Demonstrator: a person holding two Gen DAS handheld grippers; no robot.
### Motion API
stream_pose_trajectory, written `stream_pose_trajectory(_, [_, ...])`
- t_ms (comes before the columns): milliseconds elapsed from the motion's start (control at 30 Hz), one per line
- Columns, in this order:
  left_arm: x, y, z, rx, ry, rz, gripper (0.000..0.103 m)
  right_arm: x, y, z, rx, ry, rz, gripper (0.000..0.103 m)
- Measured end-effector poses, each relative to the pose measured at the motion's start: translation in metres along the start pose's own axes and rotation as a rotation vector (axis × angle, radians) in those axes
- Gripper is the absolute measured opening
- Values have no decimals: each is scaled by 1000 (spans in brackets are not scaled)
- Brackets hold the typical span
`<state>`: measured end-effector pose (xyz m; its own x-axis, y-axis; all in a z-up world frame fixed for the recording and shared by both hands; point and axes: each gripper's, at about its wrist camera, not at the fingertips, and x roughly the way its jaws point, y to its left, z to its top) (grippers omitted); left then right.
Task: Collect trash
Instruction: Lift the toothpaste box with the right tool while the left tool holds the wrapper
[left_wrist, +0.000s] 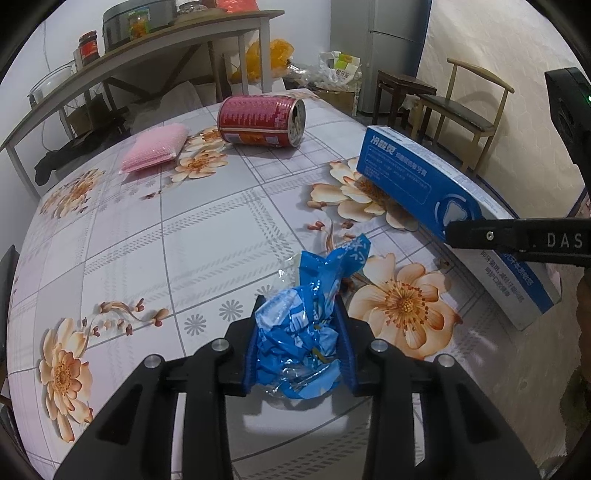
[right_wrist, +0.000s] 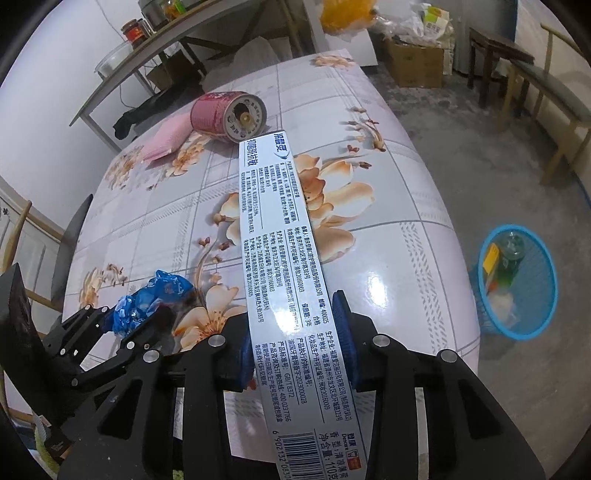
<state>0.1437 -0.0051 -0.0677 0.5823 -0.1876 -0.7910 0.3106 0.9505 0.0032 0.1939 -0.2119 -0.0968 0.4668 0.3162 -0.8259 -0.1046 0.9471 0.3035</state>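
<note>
Wrapper first: your left gripper (left_wrist: 297, 347) has its jaws clamped on the crumpled blue wrapper (left_wrist: 306, 325), held low over the floral desk (left_wrist: 155, 236) with the loose end sticking out forward. Your right gripper (right_wrist: 295, 336) has its blue pads (right_wrist: 345, 332) pressed against both sides of the long toothpaste box (right_wrist: 280, 236), printed face up, its far end reaching out over the desk toward the middle. From the left wrist view the box (left_wrist: 413, 181) sits lifted at an angle, just right of the wrapper. Farther out, a red can (left_wrist: 260, 120) lies on its side, open end facing right, with a pink sponge (left_wrist: 155, 147) just left of it. Down on the floor off the desk's right edge stands a blue basket (right_wrist: 517, 284) holding a few pieces of rubbish.
</note>
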Motion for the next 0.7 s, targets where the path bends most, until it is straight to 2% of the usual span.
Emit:
stream_pose_trajectory(300, [-7, 2, 1, -30, -26, -4, 33, -6, -1, 4, 6, -9, 15, 35])
stream_pose_trajectory(700, [-48, 4, 5, -58, -129, -26, 32, -36, 15, -3, -1, -50, 26, 35])
